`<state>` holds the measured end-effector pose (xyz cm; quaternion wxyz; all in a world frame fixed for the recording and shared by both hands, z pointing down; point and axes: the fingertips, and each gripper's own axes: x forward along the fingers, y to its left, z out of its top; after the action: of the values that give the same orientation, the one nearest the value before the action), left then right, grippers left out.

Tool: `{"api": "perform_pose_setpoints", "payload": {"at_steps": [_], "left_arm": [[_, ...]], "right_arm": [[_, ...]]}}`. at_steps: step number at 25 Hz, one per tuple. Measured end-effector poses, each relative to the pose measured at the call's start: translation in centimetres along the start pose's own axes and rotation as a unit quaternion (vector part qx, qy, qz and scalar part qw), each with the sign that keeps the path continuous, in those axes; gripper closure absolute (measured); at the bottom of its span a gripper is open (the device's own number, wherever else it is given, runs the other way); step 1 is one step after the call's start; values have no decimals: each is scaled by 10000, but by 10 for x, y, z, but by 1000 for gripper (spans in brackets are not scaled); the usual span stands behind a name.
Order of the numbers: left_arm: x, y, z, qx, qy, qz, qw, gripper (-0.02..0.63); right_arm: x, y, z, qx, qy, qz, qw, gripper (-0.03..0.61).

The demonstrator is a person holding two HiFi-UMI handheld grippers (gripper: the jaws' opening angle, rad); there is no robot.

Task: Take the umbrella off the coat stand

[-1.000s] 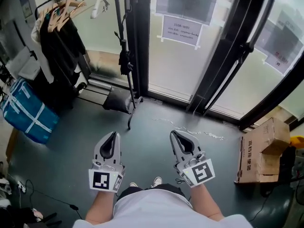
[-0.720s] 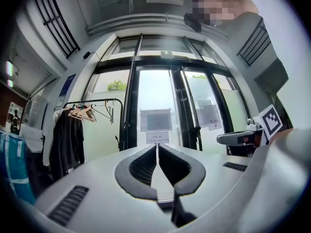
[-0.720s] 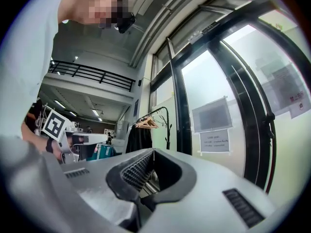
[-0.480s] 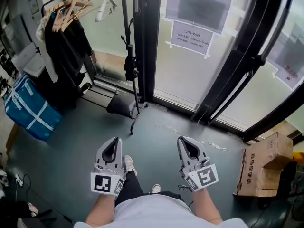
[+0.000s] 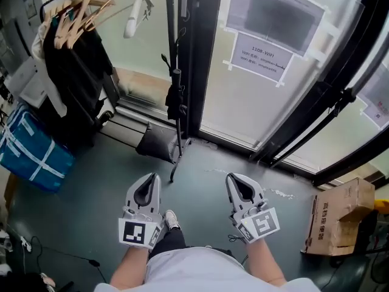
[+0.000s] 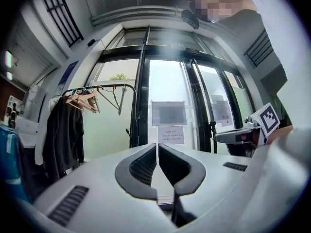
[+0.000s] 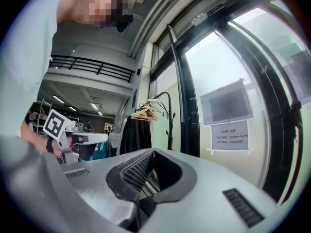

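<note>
Far left on the floor, a blue bag with white straps [image 5: 27, 154]; above it, black garments on wooden hangers [image 5: 73, 47]. Next along, a slim black coat stand [image 5: 170, 17], with what looks like a folded black umbrella [image 5: 176, 99] hanging against its pole, well apart from both tools. Lower down, left gripper [image 5: 148, 184] with fingers pressed together, nothing between them; right gripper [image 5: 238, 184] likewise closed and empty. Likely risks: arriving with fingers unparted and knocking the umbrella loose; pulling sideways rather than lifting, snagging a hook and tipping the light stand toward the glass door [image 5: 243, 108].
</note>
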<state>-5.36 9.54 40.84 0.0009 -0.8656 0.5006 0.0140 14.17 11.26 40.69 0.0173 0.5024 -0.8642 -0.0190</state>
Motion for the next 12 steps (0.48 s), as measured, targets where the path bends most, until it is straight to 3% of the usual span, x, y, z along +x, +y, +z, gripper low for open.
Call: {"api": "perform_pose_setpoints", "payload": {"at_steps": [6, 12], "left_arm": [[43, 68, 3, -161, 7, -220, 9996, 583], [74, 102, -4, -282, -4, -478, 9985, 581]], "right_arm": [[84, 14, 6, -216, 172, 33, 9996, 560], [117, 15, 9, -286, 272, -244, 9989, 560]]}}
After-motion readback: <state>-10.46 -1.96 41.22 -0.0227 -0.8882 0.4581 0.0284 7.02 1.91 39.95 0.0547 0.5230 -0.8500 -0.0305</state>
